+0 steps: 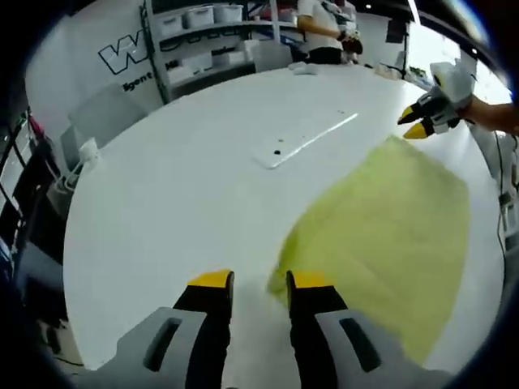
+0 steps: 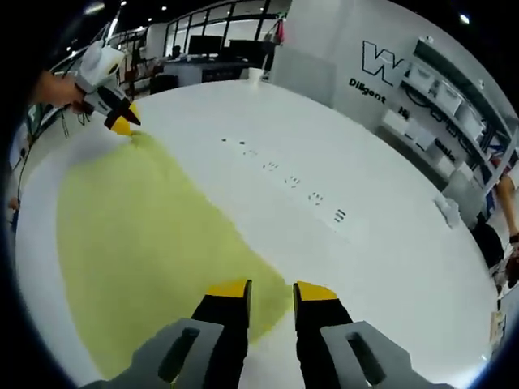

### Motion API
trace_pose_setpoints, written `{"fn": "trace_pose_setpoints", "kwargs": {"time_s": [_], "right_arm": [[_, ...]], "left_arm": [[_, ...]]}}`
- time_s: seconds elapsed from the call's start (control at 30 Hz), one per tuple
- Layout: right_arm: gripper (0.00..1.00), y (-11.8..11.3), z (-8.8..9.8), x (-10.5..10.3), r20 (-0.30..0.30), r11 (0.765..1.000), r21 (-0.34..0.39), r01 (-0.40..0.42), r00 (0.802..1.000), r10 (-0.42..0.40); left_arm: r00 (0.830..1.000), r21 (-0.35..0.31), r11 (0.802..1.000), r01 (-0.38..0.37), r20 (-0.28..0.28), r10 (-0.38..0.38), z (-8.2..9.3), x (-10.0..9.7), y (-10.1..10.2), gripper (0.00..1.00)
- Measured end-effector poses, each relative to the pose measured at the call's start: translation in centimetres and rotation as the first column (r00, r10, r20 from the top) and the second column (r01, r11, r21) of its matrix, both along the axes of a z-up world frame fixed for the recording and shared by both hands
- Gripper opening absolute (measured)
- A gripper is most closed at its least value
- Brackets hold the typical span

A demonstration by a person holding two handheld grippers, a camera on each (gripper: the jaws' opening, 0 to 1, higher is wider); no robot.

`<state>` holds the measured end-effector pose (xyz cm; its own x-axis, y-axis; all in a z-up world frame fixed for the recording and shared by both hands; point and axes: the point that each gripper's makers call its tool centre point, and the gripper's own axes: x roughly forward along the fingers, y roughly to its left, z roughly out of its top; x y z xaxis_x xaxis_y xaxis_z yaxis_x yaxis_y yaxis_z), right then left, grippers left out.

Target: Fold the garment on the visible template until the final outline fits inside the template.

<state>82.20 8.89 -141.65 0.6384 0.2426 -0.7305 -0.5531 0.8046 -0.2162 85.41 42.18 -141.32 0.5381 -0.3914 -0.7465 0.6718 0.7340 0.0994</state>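
Yellow-green garment (image 1: 381, 235) lying flat on a white round table (image 1: 178, 194), the landmark for all positions below. In the left gripper view, the left gripper (image 1: 259, 284) stands at the garment's near corner, its yellow-tipped jaws apart with a clear gap between them; the right-hand jaw overlaps the cloth edge, though whether it grips the fabric cannot be told. At the garment's far corner the right gripper (image 1: 415, 121) appears, held by a hand, tips close to the cloth. Beyond the garment, a pale strip with small dark marks (image 1: 304, 139) lies on the table. In the right gripper view, the right gripper (image 2: 272, 289) sits at another corner of the garment (image 2: 138, 243), jaws apart, the left-hand jaw over the cloth. The left gripper (image 2: 122, 121) touches the garment's far corner. A row of small dark marks (image 2: 288, 178) runs across the table (image 2: 389, 267) beside the garment. Shelving with white bins (image 2: 438, 89) stands beyond the table
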Motion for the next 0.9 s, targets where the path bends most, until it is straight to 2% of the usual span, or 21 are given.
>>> {"fn": "trace_pose_setpoints", "kwargs": {"time_s": [0.07,0.23,0.33,0.53,0.67,0.73,0.8,0.9], "right_arm": [[0.18,0.0,-0.3,-0.4,-0.009,1.000,0.002,0.001,1.000,-0.001],[0.18,0.0,-1.0,-1.4,-0.030,1.000,0.014,0.010,1.000,-0.010],[0.19,0.1,-1.0,-2.0,-0.033,1.000,0.015,0.010,0.999,-0.009],[0.21,0.1,-0.6,-3.1,-0.039,0.999,0.040,0.009,0.999,-0.008],[0.25,0.0,0.1,-3.2,-0.027,0.999,0.049,0.012,1.000,-0.011],[0.28,0.2,0.5,-3.3,-0.022,0.998,0.068,0.014,1.000,-0.013],[0.34,0.6,0.7,-3.6,-0.026,0.996,0.091,0.015,1.000,-0.012],[0.43,1.5,0.7,-4.4,-0.026,0.993,0.117,0.004,1.000,-0.001]], "left_arm": [[1.000,-0.014,1.000,0.001,0.017,0.000,0.6,0.0,0.0,0.30],[0.993,-0.033,0.999,0.013,0.121,-0.009,2.3,0.5,-0.1,0.30],[0.997,-0.046,0.999,-0.003,0.076,0.006,1.6,-0.2,0.0,0.31],[0.998,-0.033,0.999,0.008,0.058,-0.006,0.5,-1.3,0.6,0.35],[0.998,-0.023,1.000,-0.003,0.062,0.004,1.0,-1.6,1.2,0.39],[0.998,-0.025,1.000,-0.014,0.063,0.016,1.3,-1.9,1.5,0.40],[0.997,0.000,1.000,0.002,0.077,-0.002,1.4,-2.2,1.7,0.40],[0.997,-0.020,1.000,0.002,0.077,-0.001,1.5,-2.7,1.7,0.43]]}}
